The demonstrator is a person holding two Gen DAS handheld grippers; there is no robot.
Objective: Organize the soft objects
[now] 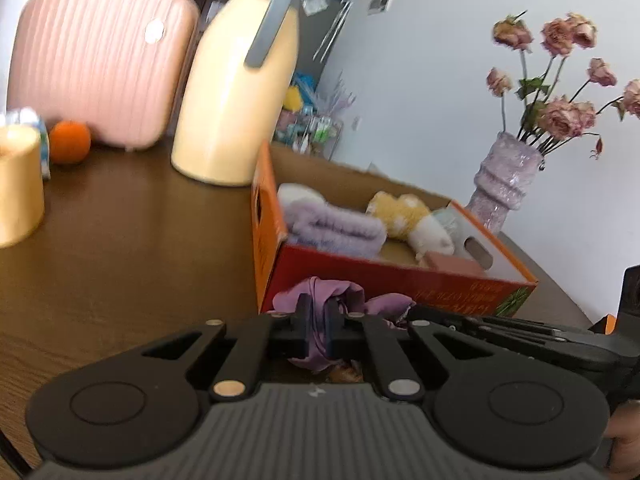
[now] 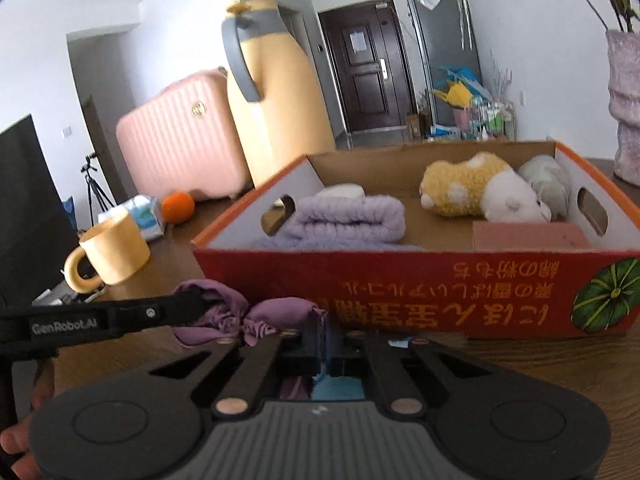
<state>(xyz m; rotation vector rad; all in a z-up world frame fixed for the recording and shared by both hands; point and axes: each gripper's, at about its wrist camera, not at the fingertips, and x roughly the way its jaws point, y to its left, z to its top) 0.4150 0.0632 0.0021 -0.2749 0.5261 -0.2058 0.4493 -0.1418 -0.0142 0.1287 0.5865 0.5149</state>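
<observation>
I have both grippers down on the crumpled purple cloth (image 2: 240, 312), which lies on the brown table (image 1: 120, 248) just in front of the red cardboard box (image 2: 400, 280), touching or nearly touching its near wall. My left gripper (image 1: 318, 320) is clenched on one end of the cloth: in the left wrist view a fold of purple fabric runs down between the two black fingers. My right gripper (image 2: 322, 338) is clamped shut too, at the cloth's other end; purple fabric bunches against its left finger and shows beneath the jaws beside a patch of something blue, though I cannot tell how much cloth is truly pinched there. So I judge this to be the pickup step for the last loose soft item, since the box already holds a folded lilac towel (image 2: 348, 216), a yellow and white plush toy (image 2: 476, 192), a pale green plush (image 2: 548, 184) and a pink block (image 2: 528, 236). The next move, as I see it, calls for lifting both ends together, high enough to clear the box's front wall, then carrying the cloth forward and setting it in the bare cardboard floor between towel and plush. The risk is a weak right-hand grip letting that end drop.
</observation>
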